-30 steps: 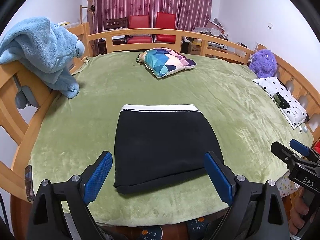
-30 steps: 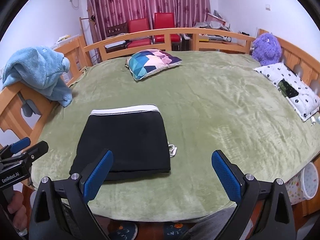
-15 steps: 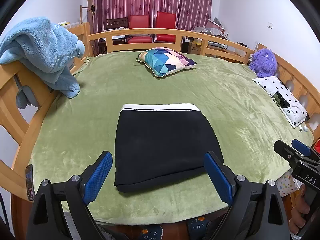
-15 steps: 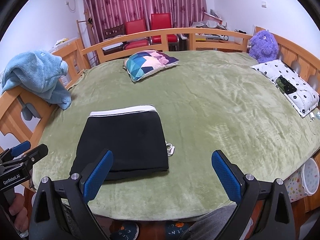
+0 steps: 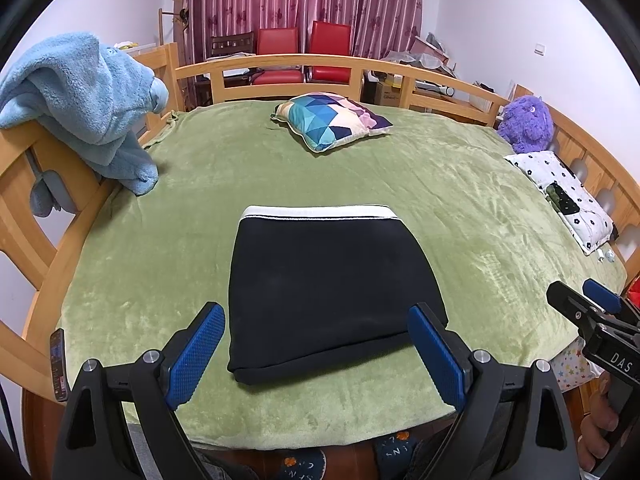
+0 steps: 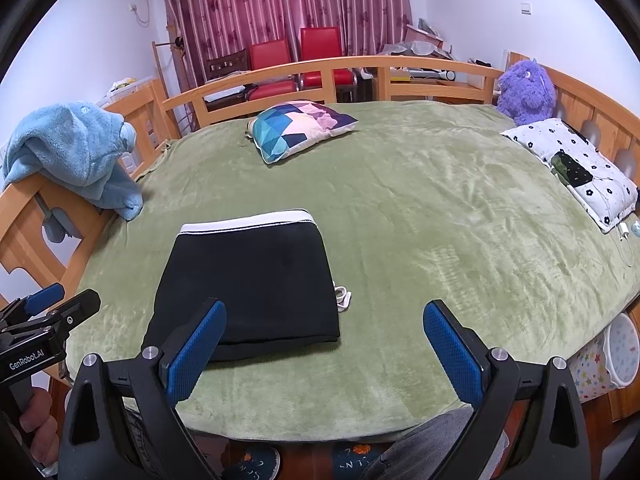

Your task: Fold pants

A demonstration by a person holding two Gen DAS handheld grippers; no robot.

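Observation:
The black pants (image 5: 328, 280) lie folded into a flat rectangle on the green bed cover (image 5: 460, 184), white waistband at the far edge. They also show in the right wrist view (image 6: 252, 280), with a bit of white drawstring (image 6: 343, 298) sticking out at their right side. My left gripper (image 5: 316, 352) is open and empty, held back over the bed's near edge in front of the pants. My right gripper (image 6: 324, 352) is open and empty, near the same edge, to the right of the pants. Neither touches the cloth.
A patterned cushion (image 5: 330, 120) lies at the far side. A blue towel (image 5: 84, 100) hangs on the left wooden rail. A purple plush toy (image 5: 526, 122) and a white dotted pillow (image 5: 568, 196) are at the right. A white bin (image 6: 620, 354) stands beside the bed.
Both grippers have drawn slightly back and up from the pants. The pants have not moved.

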